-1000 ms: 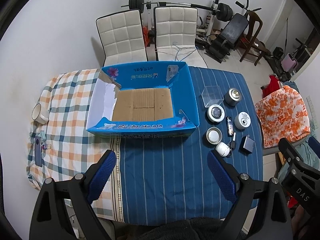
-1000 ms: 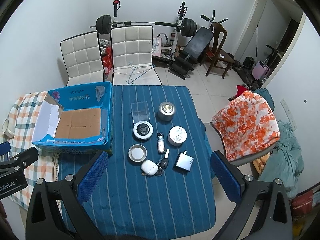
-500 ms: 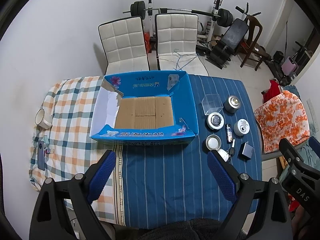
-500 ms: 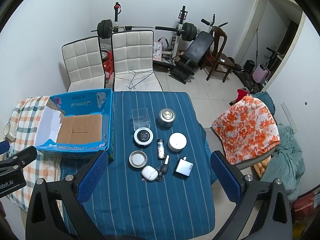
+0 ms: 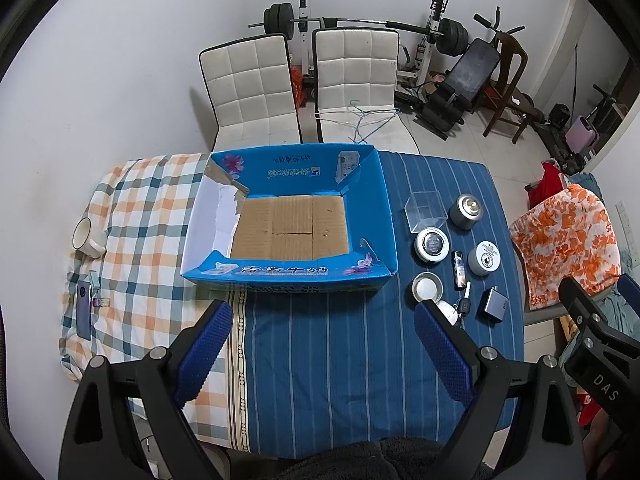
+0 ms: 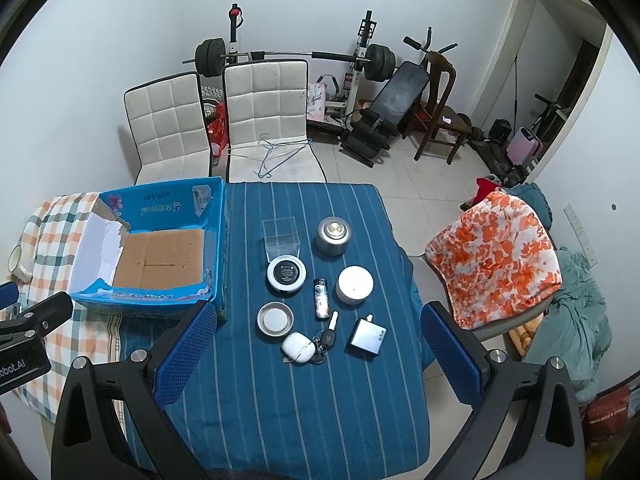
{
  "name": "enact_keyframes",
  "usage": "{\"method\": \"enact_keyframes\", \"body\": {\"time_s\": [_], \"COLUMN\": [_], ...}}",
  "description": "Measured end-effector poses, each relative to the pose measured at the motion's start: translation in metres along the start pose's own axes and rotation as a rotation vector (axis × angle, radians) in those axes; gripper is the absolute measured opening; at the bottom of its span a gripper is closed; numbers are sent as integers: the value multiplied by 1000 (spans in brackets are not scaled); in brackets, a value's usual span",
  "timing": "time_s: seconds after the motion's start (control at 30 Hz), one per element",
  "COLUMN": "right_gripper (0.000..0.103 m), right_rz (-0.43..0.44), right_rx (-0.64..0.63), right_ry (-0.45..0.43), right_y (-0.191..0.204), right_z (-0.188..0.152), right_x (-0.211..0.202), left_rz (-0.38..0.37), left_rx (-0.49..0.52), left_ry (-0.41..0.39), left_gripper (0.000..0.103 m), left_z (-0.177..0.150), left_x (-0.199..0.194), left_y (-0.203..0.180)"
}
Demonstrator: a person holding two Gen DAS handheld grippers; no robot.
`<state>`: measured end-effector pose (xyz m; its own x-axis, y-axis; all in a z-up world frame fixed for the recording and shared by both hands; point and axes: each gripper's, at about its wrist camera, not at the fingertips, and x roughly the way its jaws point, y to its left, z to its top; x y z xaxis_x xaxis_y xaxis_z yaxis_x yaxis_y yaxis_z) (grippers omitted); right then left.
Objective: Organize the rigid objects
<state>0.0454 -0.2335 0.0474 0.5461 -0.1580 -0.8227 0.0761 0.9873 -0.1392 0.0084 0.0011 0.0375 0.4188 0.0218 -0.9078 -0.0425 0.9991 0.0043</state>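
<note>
Both the left gripper [image 5: 320, 344] and right gripper [image 6: 318, 344] hover with jaws wide, holding nothing. Beyond them the small rigid items — white earbud case [image 6: 297, 347], grey charger block [image 6: 369, 337], round tins [image 6: 286, 274] — sit on the blue striped desk [image 6: 280, 400]; the open blue cardboard box [image 5: 372, 216] is empty, so nothing is sorted. Both views have pulled back slightly; items unmoved.

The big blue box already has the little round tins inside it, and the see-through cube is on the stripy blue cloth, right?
Not quite. The blue box is empty: the right wrist view shows only its bare cardboard floor. The round tins sit outside it on the stripy blue cloth, beside the see-through cube.
</note>
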Motion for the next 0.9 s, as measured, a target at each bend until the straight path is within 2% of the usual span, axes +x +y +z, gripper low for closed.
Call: {"method": "enact_keyframes", "body": {"time_s": [0.27,0.63,0.77,0.9], "right_gripper": [103,103,103,103], "right_rz": [2,20,42,76], "right_rx": [4,15,51,114], "right_ry": [-1,43,95,164], "right_y": [-1,-11,-26,-54], "right_z": [-1,-6,-3,14], "right_x": [0,18,41,89], "left_rz": [-1,-7,-21,-46], "left_rx": [-1,0,11,30], "left_ry": [1,20,23,9], "left_gripper": [93,93,93,93], "left_z": [0,-5,1,20], "left_x": [0,6,13,27], "left_y": [0,-7,-18,-35]}}
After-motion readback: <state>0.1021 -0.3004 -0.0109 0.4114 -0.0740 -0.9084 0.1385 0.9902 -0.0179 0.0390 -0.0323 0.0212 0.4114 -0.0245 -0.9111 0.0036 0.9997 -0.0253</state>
